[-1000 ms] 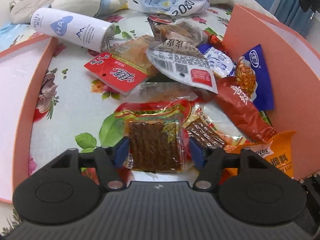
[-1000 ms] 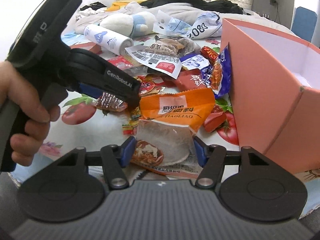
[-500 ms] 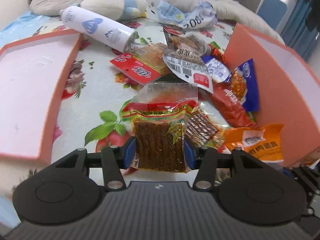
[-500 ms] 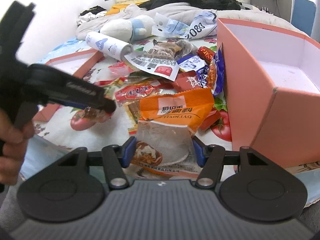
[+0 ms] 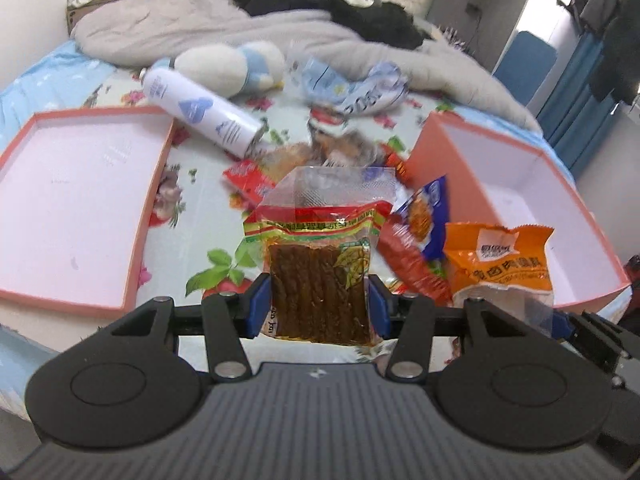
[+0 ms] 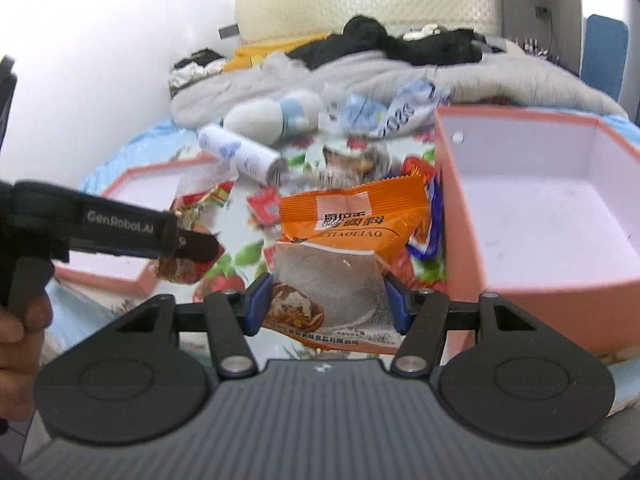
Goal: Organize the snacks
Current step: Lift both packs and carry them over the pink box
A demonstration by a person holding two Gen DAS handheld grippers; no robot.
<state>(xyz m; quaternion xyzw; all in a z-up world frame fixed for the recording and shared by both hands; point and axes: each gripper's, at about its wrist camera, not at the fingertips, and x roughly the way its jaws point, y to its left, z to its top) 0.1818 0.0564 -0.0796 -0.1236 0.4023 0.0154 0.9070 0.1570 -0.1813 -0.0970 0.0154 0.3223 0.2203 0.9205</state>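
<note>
Both packets have been lifted clear: the brown-strip snack packet (image 5: 320,280) is clamped by the left gripper (image 5: 320,308), the orange seasoning packet (image 6: 340,248) by the right gripper (image 6: 328,304); the open pink cardboard box (image 6: 540,216) lies rightward, nearer the right.

My left gripper (image 5: 319,309) clamps a clear packet of brown spicy strips (image 5: 320,276), lifted above the snack pile (image 5: 400,216). I see the orange seasoning packet (image 5: 500,256) beside the open pink box (image 5: 520,184)
</note>
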